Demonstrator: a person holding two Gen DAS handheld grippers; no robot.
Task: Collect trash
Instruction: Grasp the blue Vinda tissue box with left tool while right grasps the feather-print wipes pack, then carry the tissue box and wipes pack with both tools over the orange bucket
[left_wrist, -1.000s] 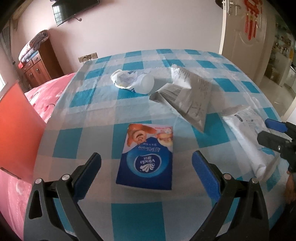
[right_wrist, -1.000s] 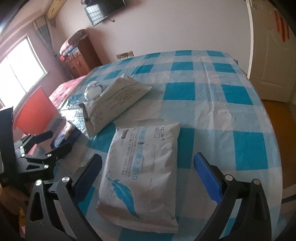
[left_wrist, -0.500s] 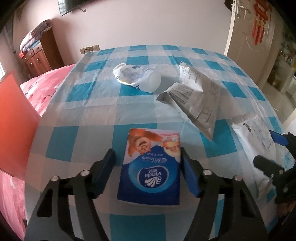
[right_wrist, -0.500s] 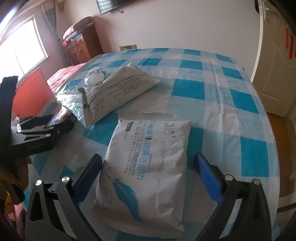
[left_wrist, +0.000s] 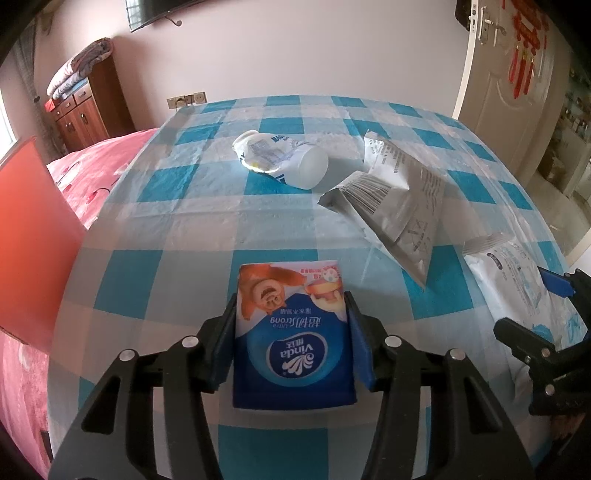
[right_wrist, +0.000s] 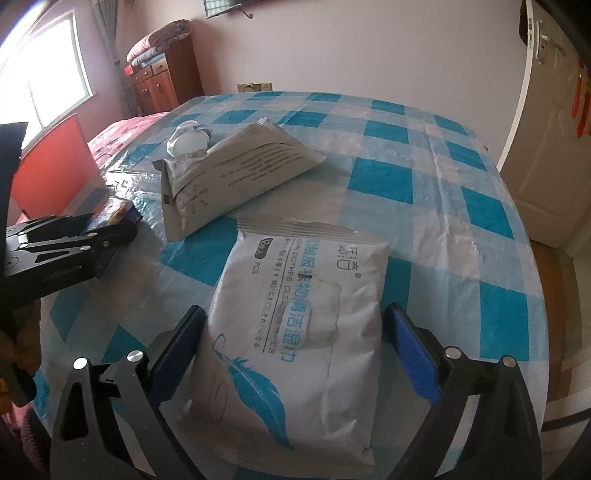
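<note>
Left wrist view: the left gripper (left_wrist: 291, 345) has just been closing its jaws, which now pinch the tissue pack (left_wrist: 291, 332) by its sides, ready to lift. At 3 o'clock, the right gripper (right_wrist: 295, 343) jaws, just narrowing, straddle the wipes packet (right_wrist: 295, 332) without pressing it yet.

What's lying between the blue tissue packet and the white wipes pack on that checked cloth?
Only bare checked tablecloth lies between the blue tissue packet and the white wipes pack, seen from the left wrist camera. The silver pouch sits farther back.

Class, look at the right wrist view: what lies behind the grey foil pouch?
A crumpled white plastic bottle lies behind the grey foil pouch; its lower half is hidden by the pouch.
</note>
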